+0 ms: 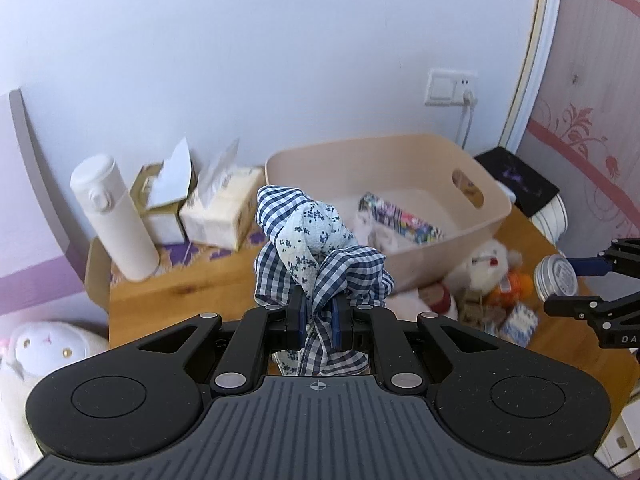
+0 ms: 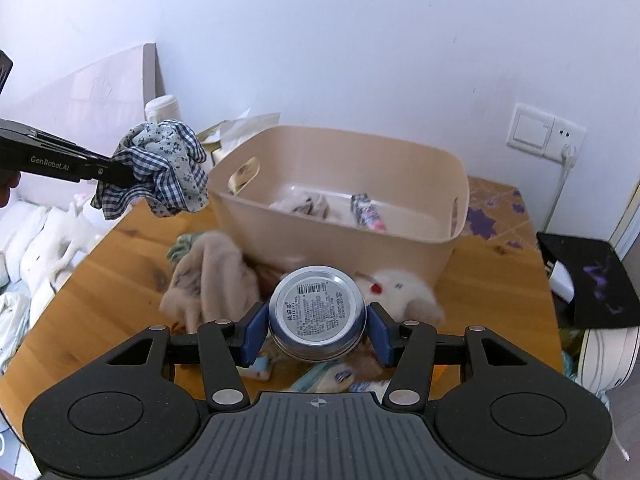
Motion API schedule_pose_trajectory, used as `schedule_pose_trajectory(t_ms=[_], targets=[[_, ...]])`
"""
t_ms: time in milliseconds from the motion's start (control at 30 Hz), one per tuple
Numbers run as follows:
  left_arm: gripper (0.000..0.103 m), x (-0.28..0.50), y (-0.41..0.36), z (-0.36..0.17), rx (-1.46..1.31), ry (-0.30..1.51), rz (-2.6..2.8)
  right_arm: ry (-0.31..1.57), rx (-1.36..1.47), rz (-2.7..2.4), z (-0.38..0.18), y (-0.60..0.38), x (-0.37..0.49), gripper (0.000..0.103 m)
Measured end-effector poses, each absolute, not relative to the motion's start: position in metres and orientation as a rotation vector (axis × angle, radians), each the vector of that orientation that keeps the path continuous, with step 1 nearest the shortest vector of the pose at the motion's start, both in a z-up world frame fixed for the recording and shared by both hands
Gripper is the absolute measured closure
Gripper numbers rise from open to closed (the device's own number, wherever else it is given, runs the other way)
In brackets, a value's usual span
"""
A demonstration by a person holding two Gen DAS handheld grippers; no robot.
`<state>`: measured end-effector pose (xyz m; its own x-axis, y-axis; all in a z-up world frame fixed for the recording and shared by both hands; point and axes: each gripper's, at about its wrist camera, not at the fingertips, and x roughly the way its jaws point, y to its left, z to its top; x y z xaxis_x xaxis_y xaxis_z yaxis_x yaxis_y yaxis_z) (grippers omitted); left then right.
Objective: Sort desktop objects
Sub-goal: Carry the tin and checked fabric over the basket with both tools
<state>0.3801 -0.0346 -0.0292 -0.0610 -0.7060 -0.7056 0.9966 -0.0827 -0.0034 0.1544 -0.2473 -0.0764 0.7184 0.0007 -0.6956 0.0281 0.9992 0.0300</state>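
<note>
Two things held: a checked cloth bundle [image 1: 320,248] and a round metal tin [image 2: 317,312], both lifted clear of the bench [image 2: 120,248].
Cloth bundle: soft, light and floppy; it hangs in folds left of the beige bin [image 2: 340,184], level with its rim.
Left tongs [image 1: 319,320]: pinched tight on a gathered fold of the cloth; a thicker bunch would likely hold more surely.
Tin: stiff and smooth, probably slippery on its rounded wall; it sits in front of the bin, above a white plush toy [image 2: 404,292].
Right tongs [image 2: 318,334]: part spread, blue pads clamping the tin across its widest part.
Bin: already holds a few items; a white bottle [image 1: 116,216] stands to its left.
</note>
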Motion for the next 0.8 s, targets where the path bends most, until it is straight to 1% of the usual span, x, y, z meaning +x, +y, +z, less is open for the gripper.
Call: schedule_pose_trajectory(t_ms=[500,800], targets=[[0.091,0.361,-0.107,-0.009,0.643,0.494,-1.608,0.702,-0.028,-0.063,-0.053,-0.296,0.208,0.052],[0.091,0.343,-0.144,-0.02,0.662,0.491,-1.62,0.697,-0.017,-0.032,-0.052,-0.317,0.247,0.052]])
